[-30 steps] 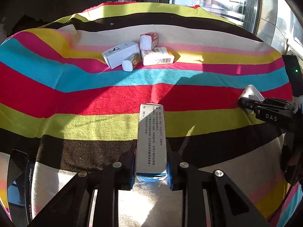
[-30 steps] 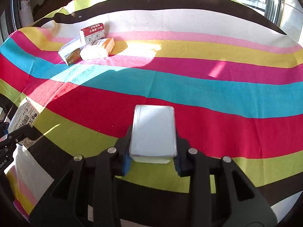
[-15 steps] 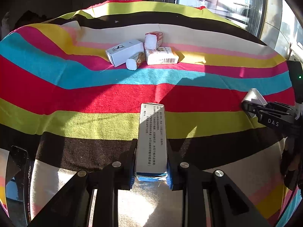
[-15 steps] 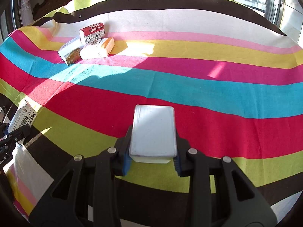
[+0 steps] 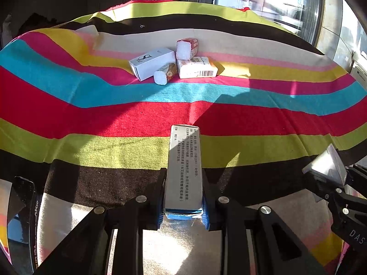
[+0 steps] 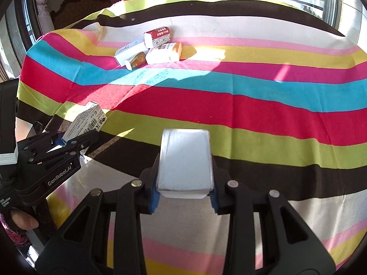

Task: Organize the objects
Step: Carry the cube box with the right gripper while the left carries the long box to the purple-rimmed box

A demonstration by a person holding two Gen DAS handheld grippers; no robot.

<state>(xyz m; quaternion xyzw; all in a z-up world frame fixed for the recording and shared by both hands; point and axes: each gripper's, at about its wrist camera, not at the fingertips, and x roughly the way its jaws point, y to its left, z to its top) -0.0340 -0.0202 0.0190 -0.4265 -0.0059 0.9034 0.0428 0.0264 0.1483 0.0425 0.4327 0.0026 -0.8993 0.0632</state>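
The left claw (image 5: 183, 197) is gripping a long narrow box (image 5: 184, 167) with printed text on its top face, its blue pads pressing on both long sides, and it is holding the box above the dark and green bands of the striped cloth (image 5: 68, 119) that is covering the table. The left wrist view is showing only that text face. The right wrist view is showing the same box (image 6: 86, 120) from the side, with a barcode on it, along with the left claw (image 6: 66, 141) and a fingertip (image 6: 24, 222) of the person's hand wrapped around its handle.

The right claw (image 6: 184, 194) is squeezing a plain pale packet (image 6: 185, 160) between its blue pads, over the dark stripe. From the left wrist view this packet (image 5: 326, 167) is appearing as a grey slanted shape at the right edge, at the tip of the right claw (image 5: 330, 181).

Further back, on the pink and yellow stripes, four small packages are lying huddled together: a white carton (image 5: 151, 63), a red-topped tissue pack (image 6: 157, 36), a small orange-printed pack (image 6: 135, 61) and a white pack (image 5: 197, 68) whose barcode is showing only in the left wrist view. The red pack's label is readable only from the right wrist view.
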